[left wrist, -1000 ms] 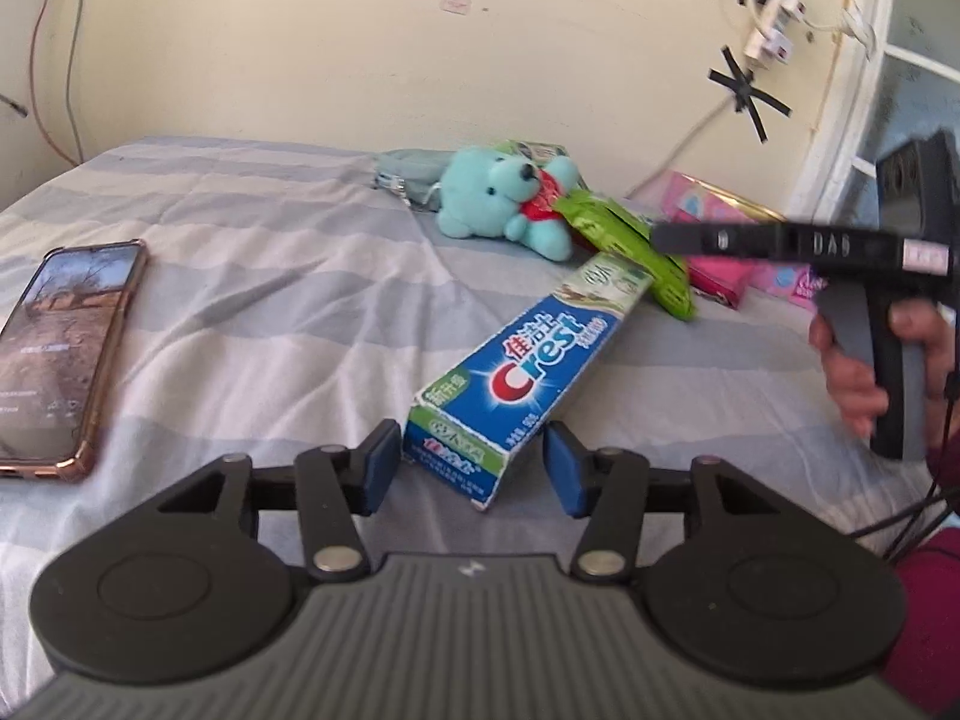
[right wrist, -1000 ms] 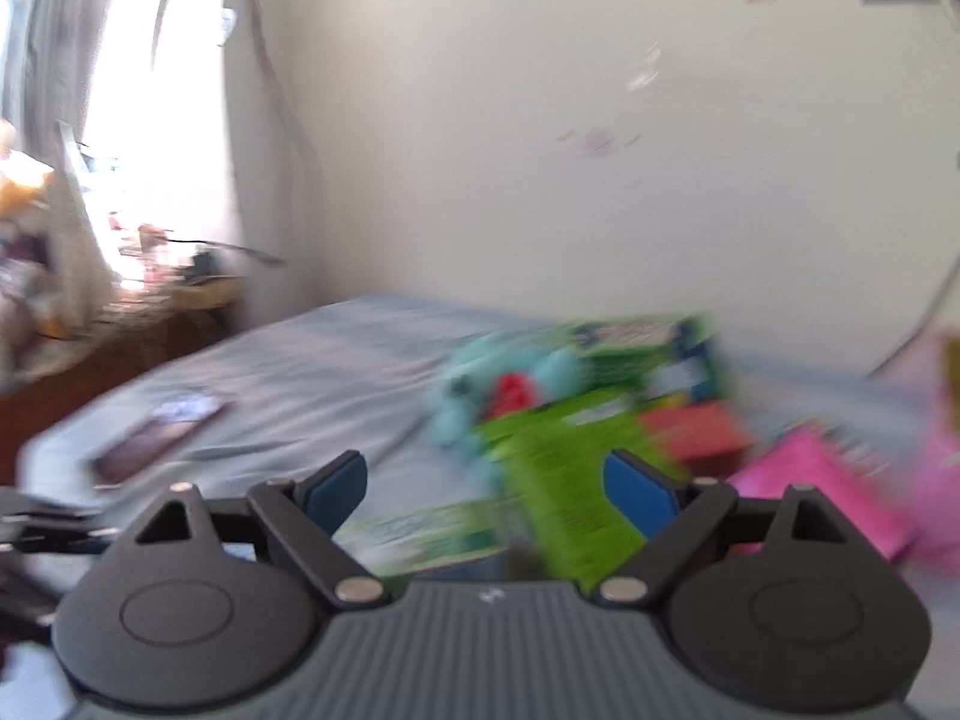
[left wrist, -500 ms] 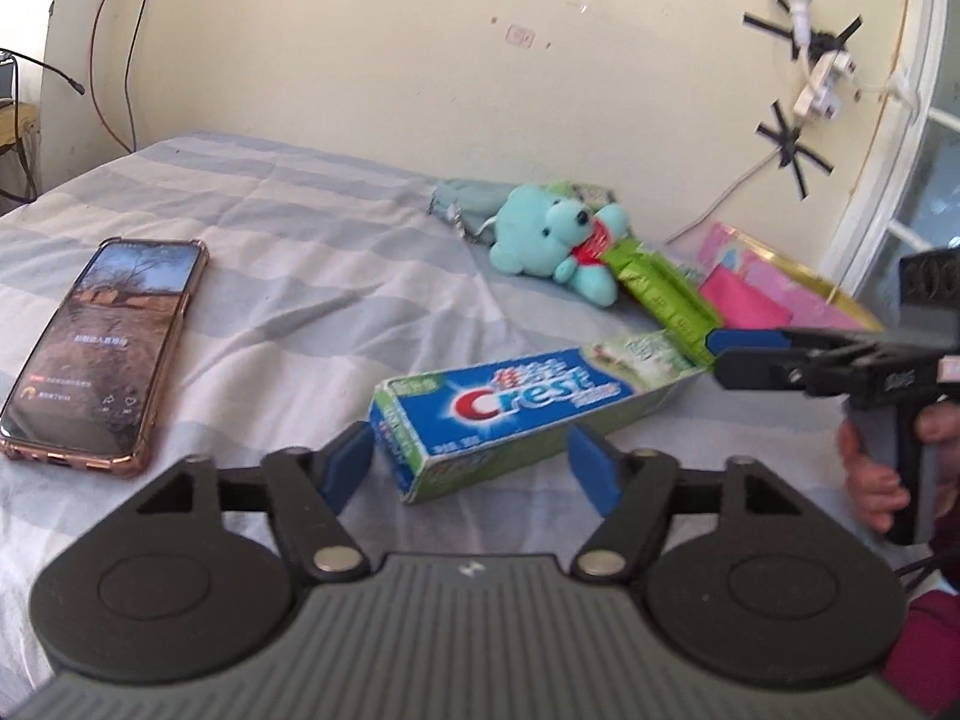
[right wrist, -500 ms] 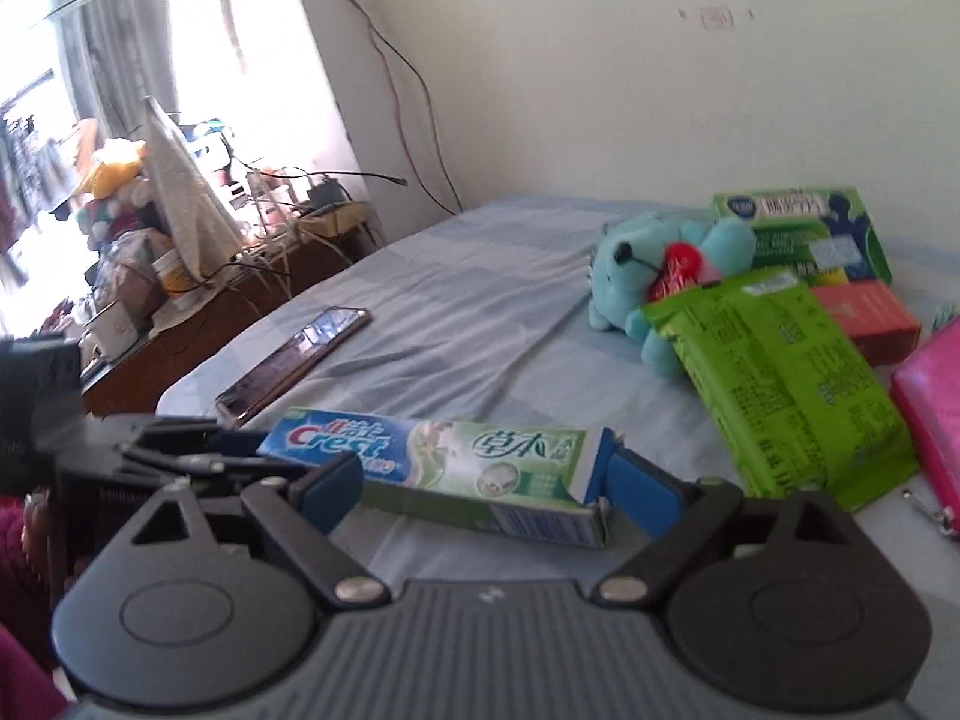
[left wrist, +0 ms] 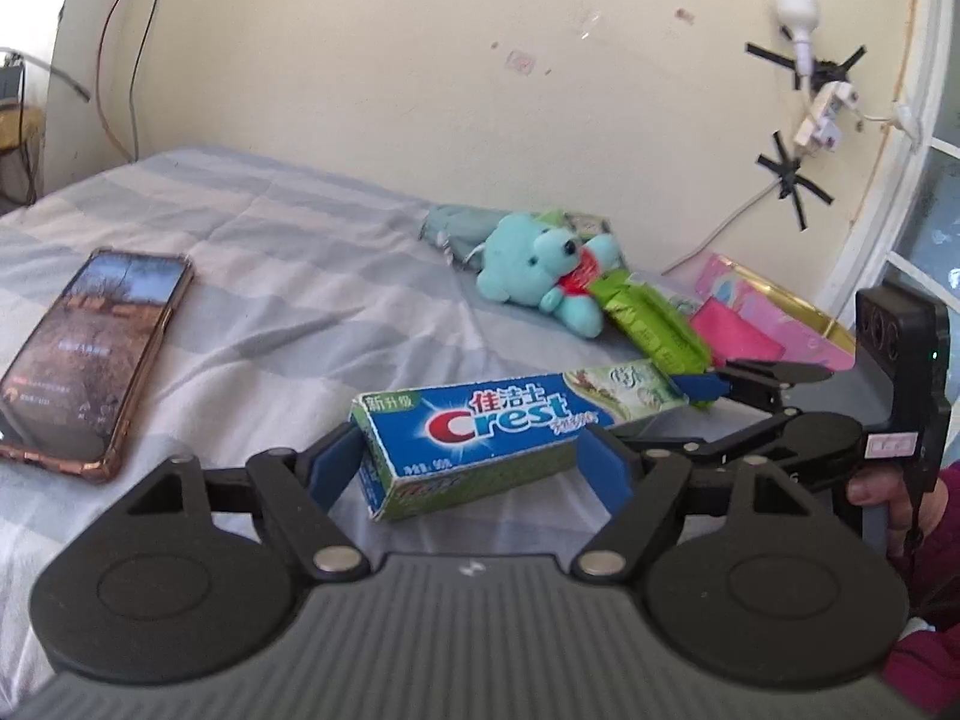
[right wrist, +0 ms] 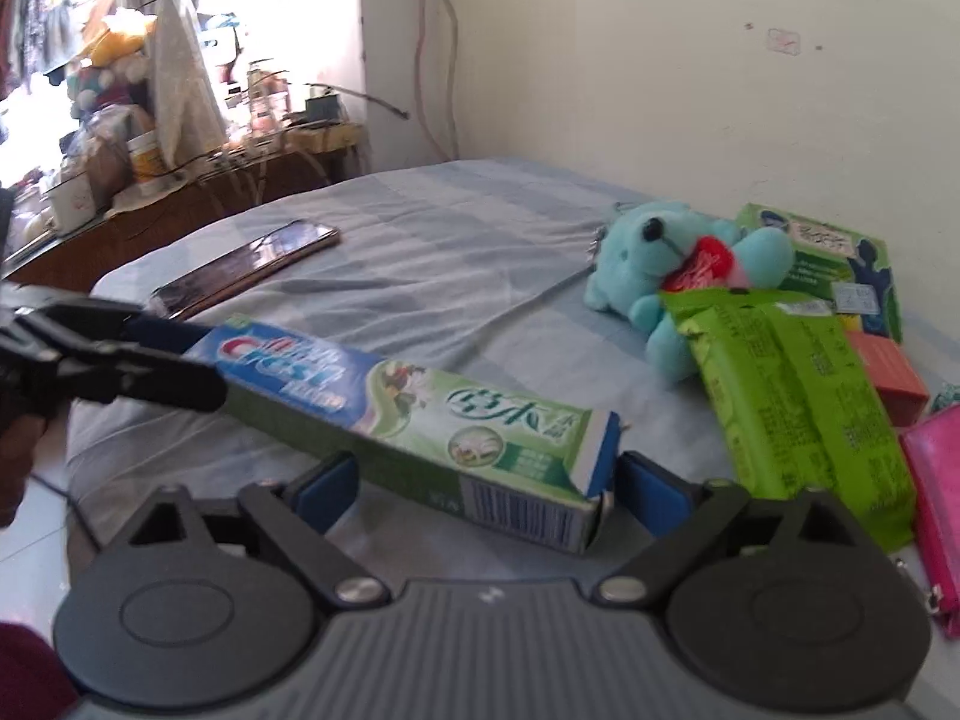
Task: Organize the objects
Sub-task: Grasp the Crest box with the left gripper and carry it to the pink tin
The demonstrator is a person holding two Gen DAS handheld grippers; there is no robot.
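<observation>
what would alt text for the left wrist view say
An open left gripper straddles the near end of a Crest toothpaste box on a striped bed, while the right gripper reaches its far end. A phone lies to the left; a teal plush bear, green packet and pink items sit by the wall.

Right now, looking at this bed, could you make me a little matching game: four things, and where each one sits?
Things:
1. phone
2. toothpaste box
3. teddy bear
4. green packet

Places:
A. leaning against the bear
B. flat on the bed, far left in the left view
C. between both hand-held grippers
D. near the wall, among boxes

Pairs: 1-B, 2-C, 3-D, 4-A
</observation>
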